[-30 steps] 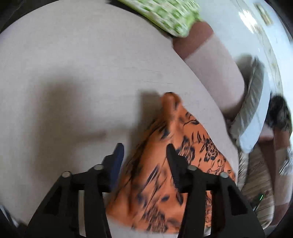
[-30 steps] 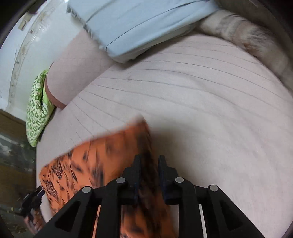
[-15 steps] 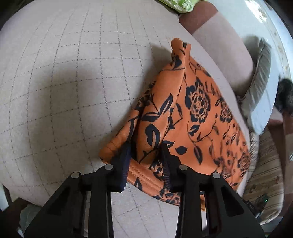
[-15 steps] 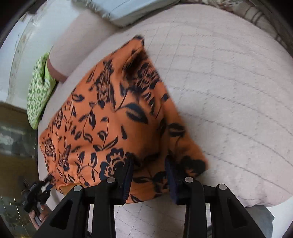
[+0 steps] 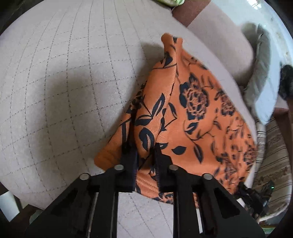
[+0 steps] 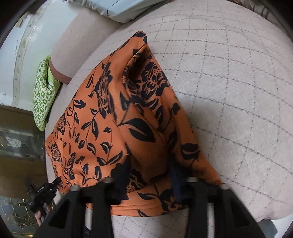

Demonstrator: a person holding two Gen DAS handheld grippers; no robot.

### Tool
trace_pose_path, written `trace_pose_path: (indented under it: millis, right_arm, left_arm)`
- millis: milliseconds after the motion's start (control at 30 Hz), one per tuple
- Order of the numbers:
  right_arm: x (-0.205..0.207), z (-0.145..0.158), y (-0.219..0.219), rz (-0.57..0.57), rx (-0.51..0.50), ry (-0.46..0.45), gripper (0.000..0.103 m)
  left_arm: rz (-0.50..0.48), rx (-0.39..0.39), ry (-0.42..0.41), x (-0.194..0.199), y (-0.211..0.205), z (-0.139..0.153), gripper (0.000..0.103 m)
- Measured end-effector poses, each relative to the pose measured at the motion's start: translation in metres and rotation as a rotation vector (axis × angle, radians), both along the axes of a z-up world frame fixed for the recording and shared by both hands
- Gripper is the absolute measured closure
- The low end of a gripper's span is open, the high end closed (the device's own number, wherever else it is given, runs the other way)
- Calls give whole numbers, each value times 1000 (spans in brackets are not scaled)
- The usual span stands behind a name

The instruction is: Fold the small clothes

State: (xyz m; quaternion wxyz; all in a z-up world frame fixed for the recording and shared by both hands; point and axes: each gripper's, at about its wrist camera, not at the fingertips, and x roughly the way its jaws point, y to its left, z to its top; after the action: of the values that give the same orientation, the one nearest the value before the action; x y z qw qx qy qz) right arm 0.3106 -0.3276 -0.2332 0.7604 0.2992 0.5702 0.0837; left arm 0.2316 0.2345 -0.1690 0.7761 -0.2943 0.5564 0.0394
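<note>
- My left gripper (image 5: 145, 161) is closing its jaws on the near hem of the orange floral garment (image 5: 192, 117), but the cloth between them hides whether the pads already press.
- My right gripper (image 6: 149, 175) is closing too; its fingertips are under a raised fold of cloth, so the contact is not visible.
- The green patterned cushion (image 5: 169, 1) is cut by the top edge in the left view; only a strip shows.
- The pale blue pillow (image 6: 124, 8) is cut by the top edge in the right view.
- The dark furry thing (image 5: 285, 82) at the right edge is blurred; I cannot tell what it is.
- The writing on the small black device (image 6: 43, 195) at lower left is too small to read.
</note>
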Motion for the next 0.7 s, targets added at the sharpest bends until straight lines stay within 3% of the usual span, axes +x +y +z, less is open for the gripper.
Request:
trace_pose_path:
  millis: [67, 200, 300, 400, 467, 533, 567, 633, 667, 700]
  right_arm:
    - [-4, 3, 5, -3, 31, -18, 87]
    - [-35, 36, -1, -24, 43, -119, 90]
    - [-49, 58, 4, -9, -28, -166, 90]
    - [-34, 35, 10, 8, -73, -125, 90]
    - [-24, 12, 6, -13, -73, -54, 90]
    - [-29, 10, 2, -49, -12, -54, 87]
    - [-34, 16, 1, -64, 6, -78, 84]
    - [-48, 35, 0, -73, -34, -136, 81]
    - [-58, 52, 0, -92, -75, -192, 80]
    - [-66, 64, 2, -108, -101, -238, 72]
  left_arm:
    - [4, -33, -49, -10, 6, 10, 92]
    - [17, -89, -98, -31, 19, 25, 93]
    - [26, -60, -50, -32, 21, 10, 93]
    - [-10, -22, 23, -24, 14, -12, 90]
    - [-8, -26, -1, -28, 14, -2, 89]
    - [-3, -25, -33, -37, 20, 12, 88]
    - [16, -12, -62, -46, 26, 22, 84]
    - [56, -3, -85, -55, 37, 28, 55]
    - [91, 6, -84, -59, 42, 28, 51]
    - [108, 8, -85, -61, 45, 27, 50]
